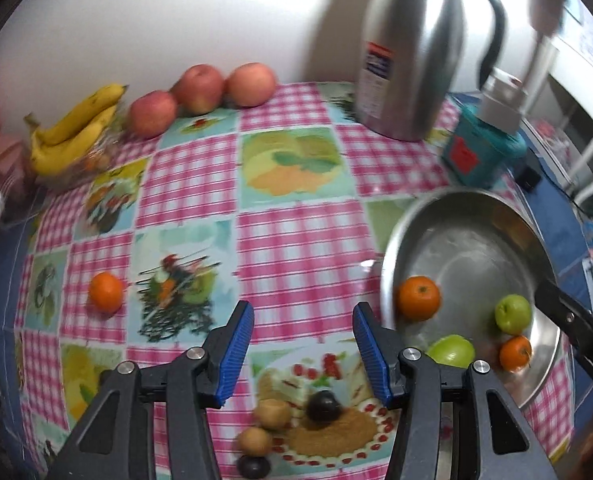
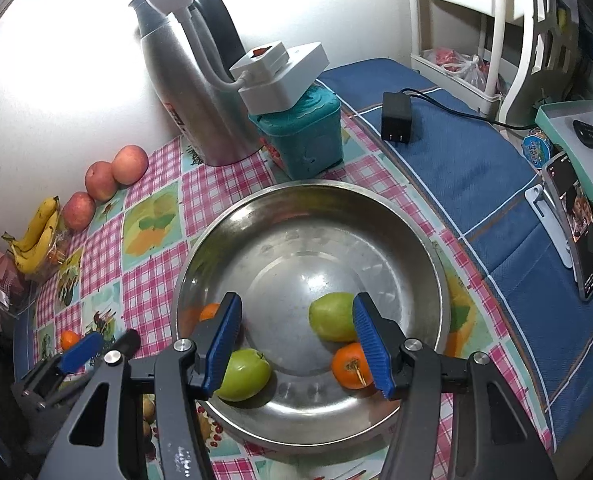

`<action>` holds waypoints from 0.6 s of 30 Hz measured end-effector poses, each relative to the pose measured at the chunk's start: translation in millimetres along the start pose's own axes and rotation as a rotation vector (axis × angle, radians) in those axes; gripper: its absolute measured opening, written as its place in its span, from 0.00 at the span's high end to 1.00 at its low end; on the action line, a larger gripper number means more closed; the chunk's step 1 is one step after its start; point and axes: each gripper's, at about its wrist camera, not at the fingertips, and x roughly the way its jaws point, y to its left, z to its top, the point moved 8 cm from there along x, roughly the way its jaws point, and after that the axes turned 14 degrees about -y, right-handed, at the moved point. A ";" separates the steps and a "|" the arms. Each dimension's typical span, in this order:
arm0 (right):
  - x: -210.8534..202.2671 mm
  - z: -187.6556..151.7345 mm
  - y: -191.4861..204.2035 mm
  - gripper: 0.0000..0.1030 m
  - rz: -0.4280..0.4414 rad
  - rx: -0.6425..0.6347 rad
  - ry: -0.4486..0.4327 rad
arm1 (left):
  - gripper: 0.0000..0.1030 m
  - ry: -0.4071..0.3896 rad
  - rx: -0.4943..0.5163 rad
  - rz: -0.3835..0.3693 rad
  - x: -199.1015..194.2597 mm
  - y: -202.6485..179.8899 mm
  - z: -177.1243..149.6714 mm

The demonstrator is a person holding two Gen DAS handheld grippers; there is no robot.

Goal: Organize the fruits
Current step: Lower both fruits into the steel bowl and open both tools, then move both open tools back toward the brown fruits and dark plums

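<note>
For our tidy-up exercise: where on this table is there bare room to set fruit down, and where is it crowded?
Free: the cloth's middle, bordered by the apples, flask, metal bowl and lone orange. The bowl's far half is bare too. Crowded: the bowl's near side with its green fruits, and the near edge's small fruits.

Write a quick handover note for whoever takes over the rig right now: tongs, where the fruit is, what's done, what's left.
Left tongs: open, empty, above the tablecloth beside the bowl.
Right tongs: open, empty, above the steel bowl.
In the bowl: two green fruits and two oranges.
Still on the table: one orange to the left, small brown and dark fruits near the front edge, three apples and bananas by the wall.
Done: four fruits in the bowl.
Left: probably the loose orange next, then the small fruits.
</note>
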 end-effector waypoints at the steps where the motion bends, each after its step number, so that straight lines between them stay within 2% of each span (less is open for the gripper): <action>1: 0.3 -0.4 1.0 0.43 0.001 -0.003 0.003 | 0.46 -0.001 -0.011 0.006 -1.2 5.5 0.9; 5: -0.2 -2.1 5.2 0.43 0.005 -0.019 0.008 | 0.46 0.000 -0.069 0.026 -6.0 29.5 3.6; 15: -3.4 -6.5 18.6 0.43 0.022 -0.066 0.015 | 0.46 0.007 -0.139 0.068 -9.1 65.1 1.5; 18: -3.2 -7.6 21.2 0.43 0.024 -0.077 0.017 | 0.40 0.019 -0.151 0.078 -7.8 71.2 -1.0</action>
